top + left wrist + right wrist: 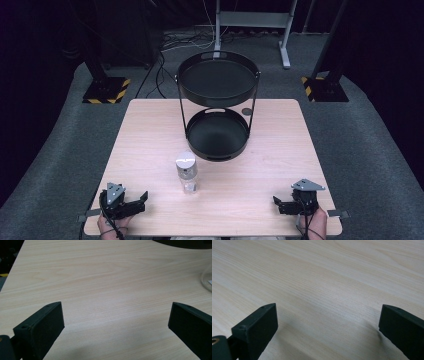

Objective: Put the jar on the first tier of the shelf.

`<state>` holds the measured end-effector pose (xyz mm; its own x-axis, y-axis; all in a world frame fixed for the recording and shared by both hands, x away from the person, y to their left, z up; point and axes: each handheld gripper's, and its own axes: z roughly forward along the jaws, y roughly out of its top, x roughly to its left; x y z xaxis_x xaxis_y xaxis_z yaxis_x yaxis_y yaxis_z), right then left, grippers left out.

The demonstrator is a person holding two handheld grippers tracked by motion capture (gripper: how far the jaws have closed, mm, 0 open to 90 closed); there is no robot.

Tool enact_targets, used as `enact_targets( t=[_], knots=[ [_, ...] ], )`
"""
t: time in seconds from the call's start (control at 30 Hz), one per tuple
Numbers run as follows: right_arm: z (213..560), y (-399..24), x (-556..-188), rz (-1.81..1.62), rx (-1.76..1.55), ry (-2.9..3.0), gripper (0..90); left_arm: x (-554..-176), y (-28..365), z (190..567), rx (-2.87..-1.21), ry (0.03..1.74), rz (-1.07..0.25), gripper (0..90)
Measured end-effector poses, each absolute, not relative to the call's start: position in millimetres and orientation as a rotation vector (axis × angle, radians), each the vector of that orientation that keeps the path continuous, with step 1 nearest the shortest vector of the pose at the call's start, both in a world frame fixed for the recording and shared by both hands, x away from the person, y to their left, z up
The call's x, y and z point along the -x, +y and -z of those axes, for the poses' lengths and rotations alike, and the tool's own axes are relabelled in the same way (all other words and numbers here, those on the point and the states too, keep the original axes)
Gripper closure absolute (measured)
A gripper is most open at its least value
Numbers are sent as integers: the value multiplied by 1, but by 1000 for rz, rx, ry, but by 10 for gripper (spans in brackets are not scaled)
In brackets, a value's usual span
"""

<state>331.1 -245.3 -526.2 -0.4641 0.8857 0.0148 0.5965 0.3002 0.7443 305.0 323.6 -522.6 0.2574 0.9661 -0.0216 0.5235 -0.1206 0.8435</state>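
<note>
We rest both wide-open, empty claws, left claw (141, 199) and right claw (276, 202), on the pale wooden bench (150, 145); likely next (a guess) is reaching the clear silver-capped bottle (186, 172)

A clear bottle (186, 173) with a silver cap stands upright near the middle of the light wooden table (150, 130). Just behind it stands a black two-tier round tray rack (218, 105), its lower tray (218, 134) resting on the table and its upper tray (218, 79) raised on thin black posts, both trays empty
</note>
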Motion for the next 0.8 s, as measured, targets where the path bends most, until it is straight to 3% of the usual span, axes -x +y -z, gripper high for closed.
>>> enact_targets(
  t=[0.8],
  knots=[
    [526,-245,-331,-1005,-1300,2207,20,-297,293,524,-1772,1355,-694,0]
  ],
)
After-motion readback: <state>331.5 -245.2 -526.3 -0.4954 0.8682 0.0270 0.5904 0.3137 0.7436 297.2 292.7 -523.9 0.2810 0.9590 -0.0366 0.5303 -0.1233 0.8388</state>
